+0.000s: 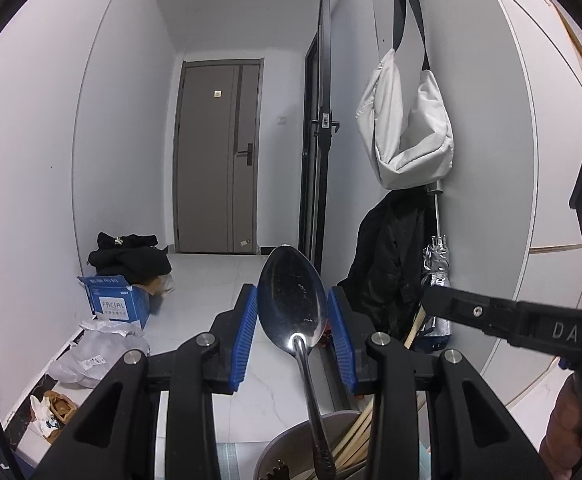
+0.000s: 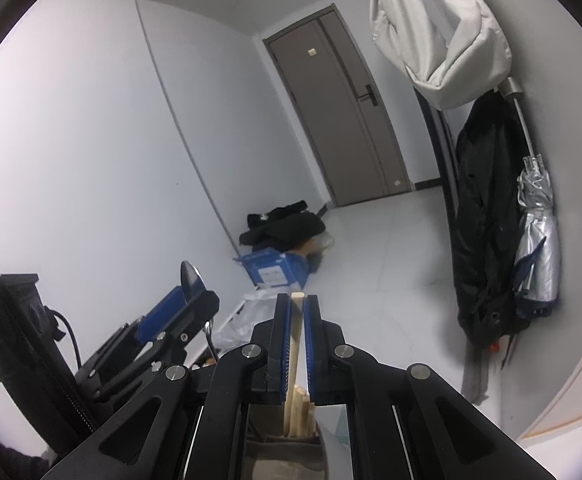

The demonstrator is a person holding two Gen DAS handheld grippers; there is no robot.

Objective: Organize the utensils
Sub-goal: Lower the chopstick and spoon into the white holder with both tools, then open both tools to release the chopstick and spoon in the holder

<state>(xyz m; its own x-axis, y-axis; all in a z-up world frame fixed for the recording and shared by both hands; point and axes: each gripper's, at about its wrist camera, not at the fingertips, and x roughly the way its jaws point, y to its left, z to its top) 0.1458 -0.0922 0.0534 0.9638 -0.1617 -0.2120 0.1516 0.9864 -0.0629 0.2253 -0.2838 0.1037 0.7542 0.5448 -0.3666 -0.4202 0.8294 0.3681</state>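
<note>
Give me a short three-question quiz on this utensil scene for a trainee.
1. True or false: the left tool has the spoon bowl between its pads.
2. What does the right tool hold: A fork, B wooden chopsticks, C knife?
3. Fill in: the spoon handle runs down into a round ___.

Key: 1 true; 2 B; 3 container.

The spoon [image 1: 293, 304] was polished metal, glossy but smudged. The chopsticks [image 2: 296, 364] looked like pale, matt wood (bamboo perhaps). The holder [image 1: 291, 446] seemed dull grey metal. Ribbed blue rubbery pads [image 1: 247, 336] lined matt black plastic fingers with shiny steel pins. The bag [image 1: 407, 128] was soft pale cloth, the umbrella [image 2: 539, 240] crinkled silvery fabric, the floor [image 2: 391, 248] glossy tile.
</note>
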